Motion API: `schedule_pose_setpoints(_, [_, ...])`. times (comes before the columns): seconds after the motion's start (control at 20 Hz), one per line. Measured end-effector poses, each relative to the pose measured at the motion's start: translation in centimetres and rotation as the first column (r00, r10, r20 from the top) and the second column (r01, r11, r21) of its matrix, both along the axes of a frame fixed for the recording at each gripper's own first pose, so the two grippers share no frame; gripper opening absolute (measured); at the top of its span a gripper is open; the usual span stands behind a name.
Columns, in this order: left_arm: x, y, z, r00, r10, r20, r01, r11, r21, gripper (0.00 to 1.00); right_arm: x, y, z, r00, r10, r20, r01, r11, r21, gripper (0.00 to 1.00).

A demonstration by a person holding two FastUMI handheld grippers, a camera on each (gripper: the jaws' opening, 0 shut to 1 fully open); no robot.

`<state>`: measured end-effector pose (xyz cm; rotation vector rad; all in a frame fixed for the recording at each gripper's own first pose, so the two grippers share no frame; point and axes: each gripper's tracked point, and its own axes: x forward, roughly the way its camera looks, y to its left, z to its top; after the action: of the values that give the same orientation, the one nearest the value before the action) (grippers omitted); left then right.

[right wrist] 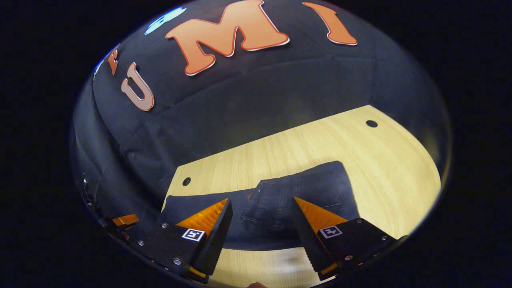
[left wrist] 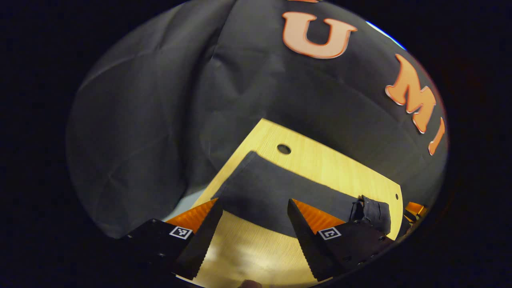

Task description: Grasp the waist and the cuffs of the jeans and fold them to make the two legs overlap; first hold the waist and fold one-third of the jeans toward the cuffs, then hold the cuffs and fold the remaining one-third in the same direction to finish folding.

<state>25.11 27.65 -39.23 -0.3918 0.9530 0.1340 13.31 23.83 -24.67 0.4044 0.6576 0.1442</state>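
Left gripper view: left gripper (left wrist: 252,236) hovers spread and empty above the table (left wrist: 320,164), short of the jeans (left wrist: 276,196); closing here would likely miss. Right gripper view: right gripper (right wrist: 262,234), jaws released, hangs over the waist end; a shallow bite could slip.
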Motion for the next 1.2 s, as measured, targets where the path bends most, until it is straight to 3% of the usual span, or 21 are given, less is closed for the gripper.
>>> schedule_pose_setpoints(0.2, [0.6,0.3,-5.4,0.984,0.045,-0.17,-0.059,0.995,-0.077,0.98,-1.4,-2.5,1.3,0.997,-0.073,0.023,0.073,0.997,-0.01,0.9])
schedule_pose_setpoints(0.4, [1.3,0.9,-8.3,0.948,0.108,-0.3,-0.154,0.979,-0.133,0.98,-2.7,-4.0,1.8,0.992,-0.122,0.038,0.123,0.992,-0.023,0.92])
schedule_pose_setpoints(0.65, [0.6,1.7,-10.1,0.889,0.133,-0.438,-0.172,0.984,-0.049,0.98,-4.1,-5.5,2.0,0.984,-0.171,0.037,0.173,0.984,-0.035,0.93])
schedule_pose_setpoints(0.95, [0.7,2.0,-11.5,0.84,0.205,-0.503,-0.187,0.978,0.087,0.98,-5.5,-7.4,1.7,0.973,-0.231,0.018,0.231,0.972,-0.031,0.93])
schedule_pose_setpoints(1.15, [1.2,1.3,-11.9,0.854,0.216,-0.473,-0.19,0.976,0.102,0.94,-6.0,-7.9,1.7,0.966,-0.256,0.017,0.257,0.966,-0.015,0.93])
schedule_pose_setpoints(1.2, [2.1,1.1,-11.8,0.871,0.208,-0.445,-0.189,0.978,0.087,0.84,-6.0,-8.0,1.6,0.967,-0.255,0.014,0.255,0.967,-0.012,0.93])
